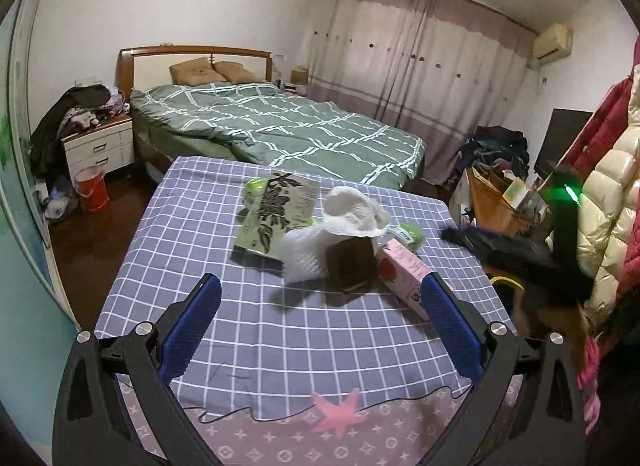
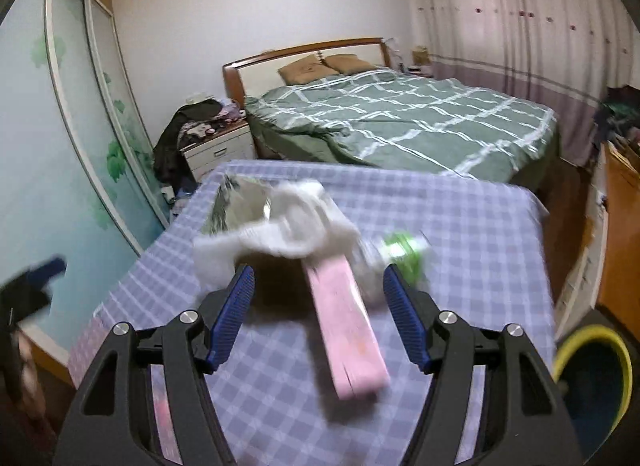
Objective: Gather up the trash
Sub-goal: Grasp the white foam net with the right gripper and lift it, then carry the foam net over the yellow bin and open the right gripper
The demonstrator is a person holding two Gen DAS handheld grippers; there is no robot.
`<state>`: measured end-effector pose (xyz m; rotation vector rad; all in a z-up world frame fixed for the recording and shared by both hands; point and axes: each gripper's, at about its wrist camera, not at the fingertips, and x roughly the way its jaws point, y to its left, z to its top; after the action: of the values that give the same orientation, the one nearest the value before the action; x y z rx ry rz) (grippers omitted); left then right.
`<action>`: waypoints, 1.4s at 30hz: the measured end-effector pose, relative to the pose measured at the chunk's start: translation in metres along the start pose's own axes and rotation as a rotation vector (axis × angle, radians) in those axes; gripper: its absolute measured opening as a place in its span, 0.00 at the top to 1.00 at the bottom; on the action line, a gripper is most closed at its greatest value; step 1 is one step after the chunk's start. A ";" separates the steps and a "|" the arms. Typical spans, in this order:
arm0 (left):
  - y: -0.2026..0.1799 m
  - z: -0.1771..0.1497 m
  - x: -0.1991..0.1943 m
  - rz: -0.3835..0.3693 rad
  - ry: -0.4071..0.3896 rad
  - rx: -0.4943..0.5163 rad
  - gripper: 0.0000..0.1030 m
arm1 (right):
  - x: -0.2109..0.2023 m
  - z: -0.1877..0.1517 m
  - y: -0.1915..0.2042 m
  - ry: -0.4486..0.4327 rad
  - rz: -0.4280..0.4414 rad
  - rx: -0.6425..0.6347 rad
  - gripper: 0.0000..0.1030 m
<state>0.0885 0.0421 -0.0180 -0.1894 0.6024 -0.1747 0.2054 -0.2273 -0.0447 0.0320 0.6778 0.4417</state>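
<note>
Trash is piled mid-table on a blue checked cloth (image 1: 280,338). It includes a leaf-printed green packet (image 1: 276,217), white foam netting (image 1: 344,221), a brown box (image 1: 352,266), a pink carton (image 1: 404,278) and a green-capped bottle (image 1: 410,234). My left gripper (image 1: 320,290) hovers open just short of the pile with nothing between its fingers. The right wrist view is blurred. There my right gripper (image 2: 319,278) is open above the pink carton (image 2: 348,326), its pads clear of it. The brown box (image 2: 276,286) and foam netting (image 2: 288,225) lie just beyond.
A yellow-rimmed bin (image 2: 592,378) stands at the table's right side. Beyond the table are a green-quilted bed (image 1: 280,125), a white nightstand (image 1: 100,145) and a red bucket (image 1: 91,187). Hanging coats (image 1: 608,193) and a full cardboard box (image 1: 496,201) crowd the right.
</note>
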 end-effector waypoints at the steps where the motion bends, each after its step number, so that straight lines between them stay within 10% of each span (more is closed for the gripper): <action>1: 0.002 -0.004 -0.001 0.000 0.003 0.001 0.05 | 0.011 0.010 0.003 0.007 -0.002 0.000 0.38; 13: 0.015 -0.010 0.012 -0.006 0.038 -0.028 0.05 | 0.115 0.045 0.003 0.179 -0.016 0.081 0.41; 21: 0.016 -0.015 0.021 -0.017 0.060 -0.038 0.05 | 0.133 0.039 0.002 0.252 0.018 0.107 0.92; 42: 0.005 -0.022 0.029 -0.045 0.084 -0.031 0.05 | -0.051 0.072 0.002 -0.089 0.090 0.085 0.94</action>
<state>0.0997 0.0377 -0.0530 -0.2264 0.6847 -0.2173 0.2132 -0.2377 0.0423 0.1622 0.6088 0.4944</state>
